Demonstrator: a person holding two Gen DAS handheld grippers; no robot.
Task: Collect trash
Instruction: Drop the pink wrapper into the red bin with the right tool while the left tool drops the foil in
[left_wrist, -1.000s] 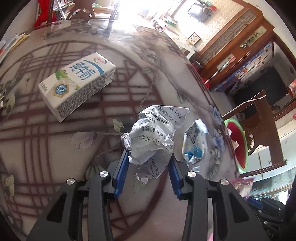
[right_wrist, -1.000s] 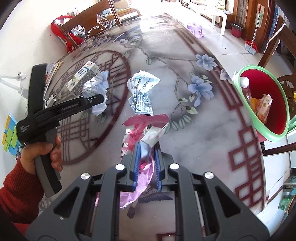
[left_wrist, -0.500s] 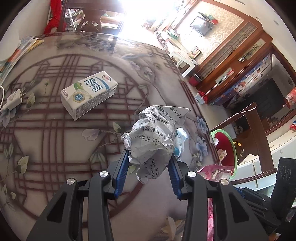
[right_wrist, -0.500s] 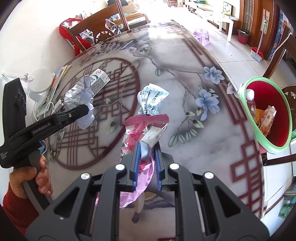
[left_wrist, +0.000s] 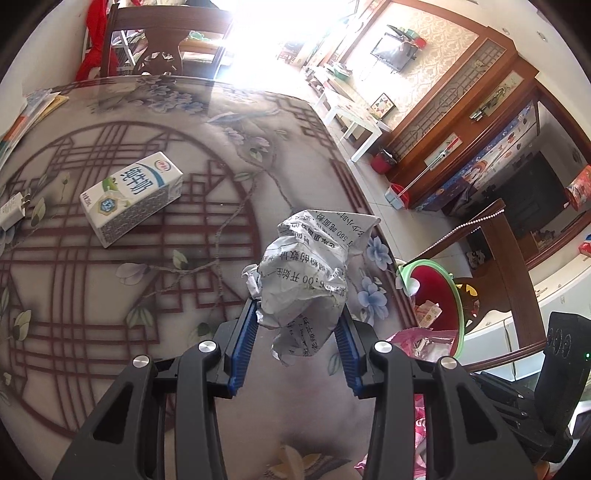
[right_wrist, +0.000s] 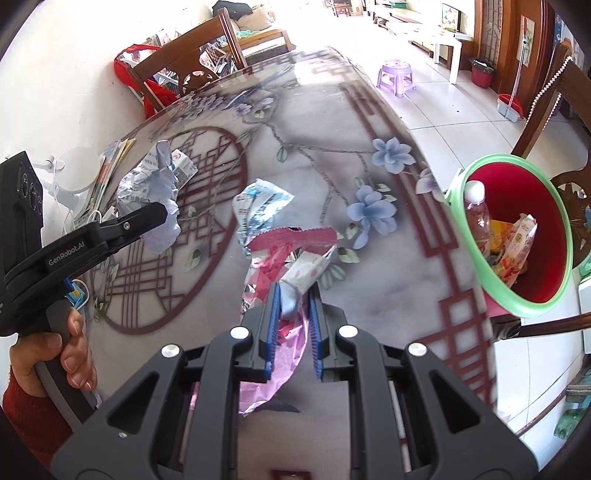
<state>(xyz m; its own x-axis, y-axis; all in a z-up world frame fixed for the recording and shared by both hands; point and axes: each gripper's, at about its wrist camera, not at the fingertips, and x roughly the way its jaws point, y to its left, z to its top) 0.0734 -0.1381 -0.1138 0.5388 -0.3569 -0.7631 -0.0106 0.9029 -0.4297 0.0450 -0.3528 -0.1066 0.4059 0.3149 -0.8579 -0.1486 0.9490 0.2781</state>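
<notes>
Both grippers have lifted higher off the table (left_wrist: 110, 332) than a second ago, so more of the room shows now. Going left to right: milk carton (left_wrist: 132, 198) lies on its side on the tabletop, well apart from everything. Left gripper (left_wrist: 295, 332) is clamped on a crumpled paper ball (left_wrist: 310, 280), held up in the air. Right gripper (right_wrist: 291, 306) is squeezed shut on a pink wrapper (right_wrist: 284, 258), with a blue-white wrapper (right_wrist: 258, 203) on the table just behind it. Green-rimmed red bin (right_wrist: 517, 236) sits off the table's right edge with a bottle and packets inside
</notes>
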